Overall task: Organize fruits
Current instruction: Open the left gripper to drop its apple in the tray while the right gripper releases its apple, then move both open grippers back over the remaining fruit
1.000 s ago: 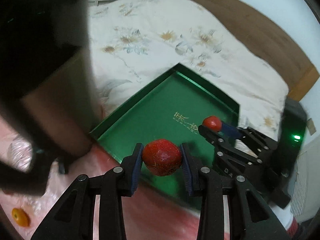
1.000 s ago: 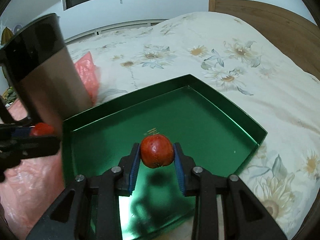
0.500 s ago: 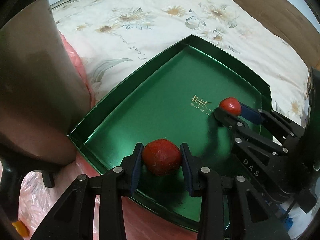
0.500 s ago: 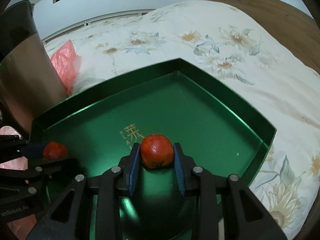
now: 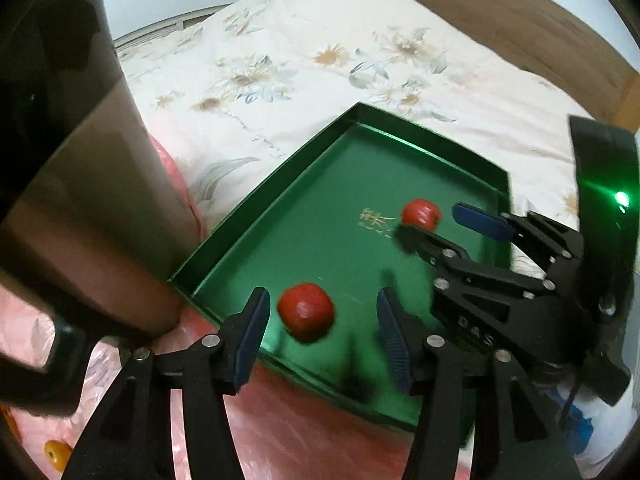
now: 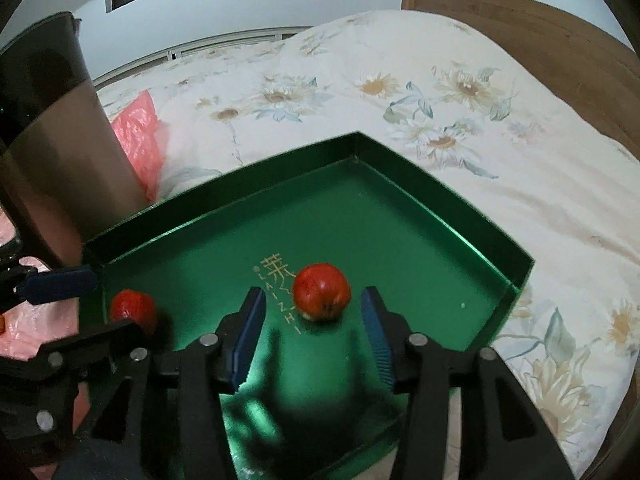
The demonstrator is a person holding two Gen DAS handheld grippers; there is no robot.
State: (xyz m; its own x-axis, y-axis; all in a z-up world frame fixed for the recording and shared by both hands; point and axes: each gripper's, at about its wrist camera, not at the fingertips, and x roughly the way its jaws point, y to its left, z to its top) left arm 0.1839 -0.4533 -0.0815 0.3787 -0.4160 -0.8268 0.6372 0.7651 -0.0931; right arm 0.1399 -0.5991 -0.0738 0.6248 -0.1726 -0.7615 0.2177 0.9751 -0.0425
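A green tray (image 5: 420, 144) (image 6: 400, 168) lies on a floral bedspread. Two red fruits lie loose in it. In the left wrist view, one fruit (image 5: 306, 312) sits between the spread fingers of my open left gripper (image 5: 320, 332), near the tray's front edge. The other fruit (image 5: 420, 213) lies further in, by my open right gripper (image 5: 440, 224). In the right wrist view, that fruit (image 6: 321, 291) sits between the open fingers of my right gripper (image 6: 312, 328); the left fruit (image 6: 132, 307) lies at the left by my left gripper (image 6: 92, 304).
A tall dark and brown cylindrical container (image 5: 80, 184) (image 6: 52, 152) stands left of the tray. Pink plastic bags (image 6: 138, 140) lie around it, with a small orange fruit (image 5: 56, 454) at the lower left. A wooden headboard (image 6: 540, 40) borders the bed at the right.
Both grippers have opened and let go of their red fruits, which now rest on the tray floor. Both grippers lowered over the tray beforehand.
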